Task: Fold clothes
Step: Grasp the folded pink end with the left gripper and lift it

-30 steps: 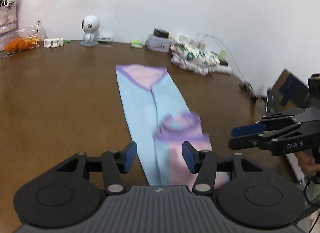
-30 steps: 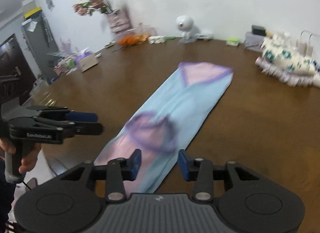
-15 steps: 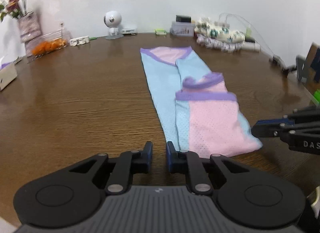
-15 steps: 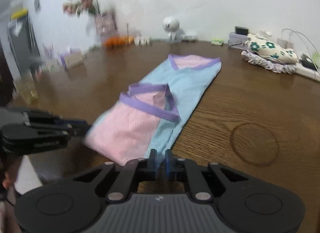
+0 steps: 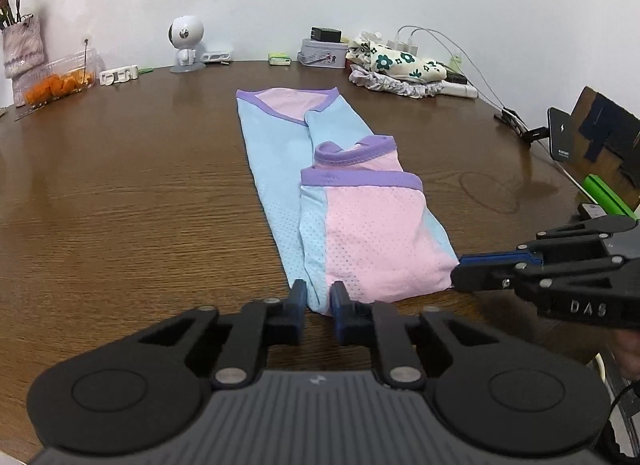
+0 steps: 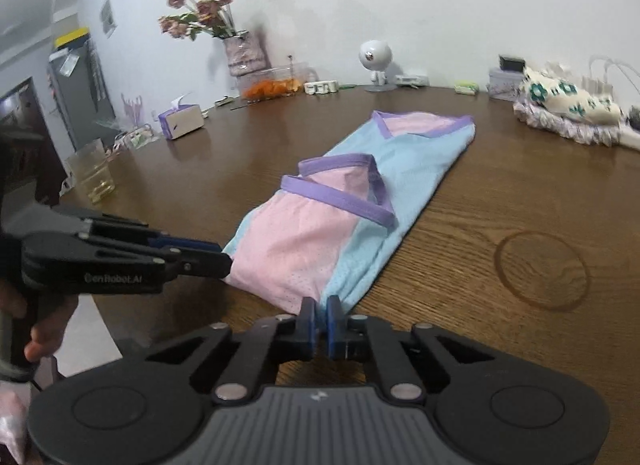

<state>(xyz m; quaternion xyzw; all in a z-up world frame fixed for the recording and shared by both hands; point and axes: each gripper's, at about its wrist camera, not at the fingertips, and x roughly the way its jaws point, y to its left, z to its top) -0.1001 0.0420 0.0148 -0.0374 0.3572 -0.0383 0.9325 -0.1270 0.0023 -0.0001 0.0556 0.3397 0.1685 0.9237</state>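
A mesh garment (image 5: 360,233) in pale blue and pink, edged with purple binding, lay lengthwise on the dark brown wooden table (image 5: 120,205). It had been narrowed into a long strip that ran away from both cameras toward the wall. At the far end a pink triangle bordered in purple showed against the blue. Over the near half lay a second layer, mostly pink with a blue band along one side, and its purple-trimmed openings sat about midway along the strip. The fabric was dotted with fine perforations and lay fairly flat, with a soft ridge along the blue fold.

The left gripper (image 5: 319,299) sat low over the table at the garment's near end, at its blue corner. Its jaws had just been closing, and the blue pads pinched the corner of the cloth between them. In the right wrist view the same tool came in from the left, its tips touching the pink edge.

The right gripper (image 6: 321,315) was at the other near corner, where pink met blue. Its jaws had also just been closing, and they stood nearly together on the hem. In the left wrist view it reached in from the right, its fingertips at the pink corner.

Farther back on the table were a white round-headed robot figure (image 5: 185,45), a clear box of orange fruit (image 5: 58,79), a folded floral cloth (image 5: 396,63) and a vase of roses (image 6: 240,45).
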